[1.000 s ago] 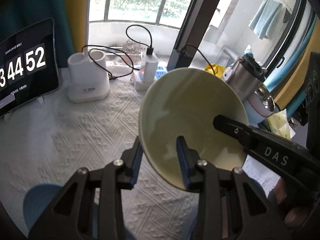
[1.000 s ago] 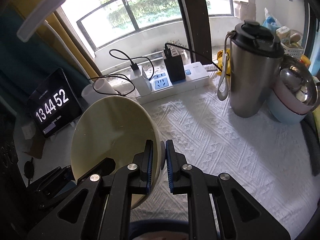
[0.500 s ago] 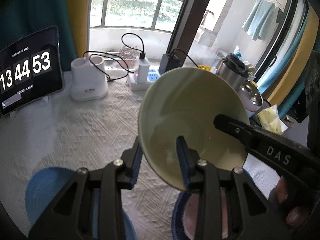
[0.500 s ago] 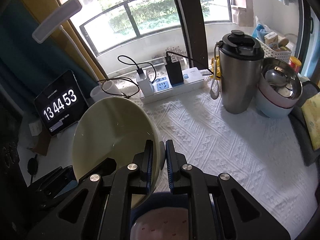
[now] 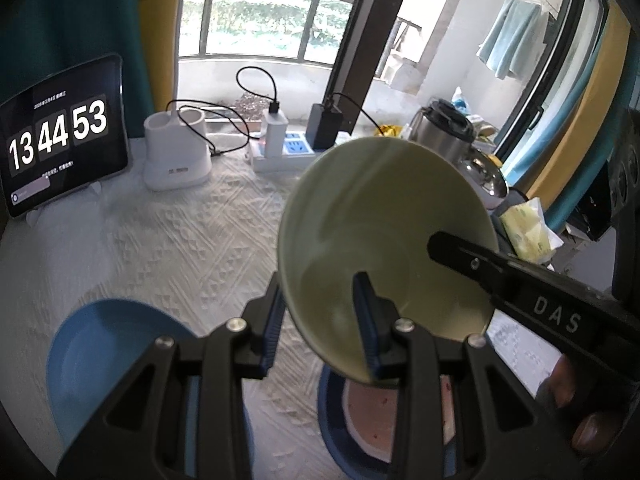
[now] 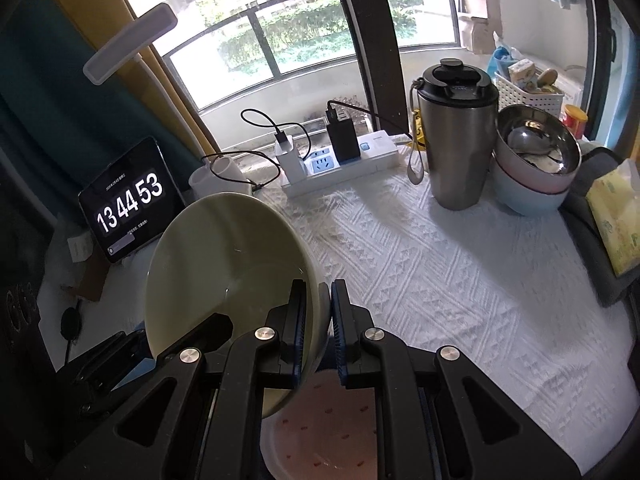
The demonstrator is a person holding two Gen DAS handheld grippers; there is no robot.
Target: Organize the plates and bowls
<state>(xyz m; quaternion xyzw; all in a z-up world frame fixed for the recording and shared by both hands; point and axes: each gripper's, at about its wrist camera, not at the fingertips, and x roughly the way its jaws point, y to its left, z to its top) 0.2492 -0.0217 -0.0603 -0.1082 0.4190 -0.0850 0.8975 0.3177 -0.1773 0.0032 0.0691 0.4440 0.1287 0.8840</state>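
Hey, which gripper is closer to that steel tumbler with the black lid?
Right. The right gripper, clamped on the green bowl's rim, sits on the side toward the steel tumbler. The left gripper holds the bowl's opposite rim, farther away.

One green bowl (image 5: pixel 384 236), one blue plate (image 5: pixel 108 356). Two stacked bowls (image 6: pixel 536 168), one steel flask (image 6: pixel 456 148), one clock tablet (image 5: pixel 60 136)

The pale green bowl (image 6: pixel 224 264) looks like glazed ceramic, smooth and glossy. The cloth on the bench (image 6: pixel 460 280) is white, matt, woven in a raised diamond pattern. The flask (image 6: pixel 456 152) is brushed steel with a black plastic lid; the topmost bowl in the stack (image 6: pixel 536 148) is polished metal. Each hand-held gripper (image 6: pixel 319 328) is matt black plastic with ribbed blue pads (image 5: pixel 366 332).
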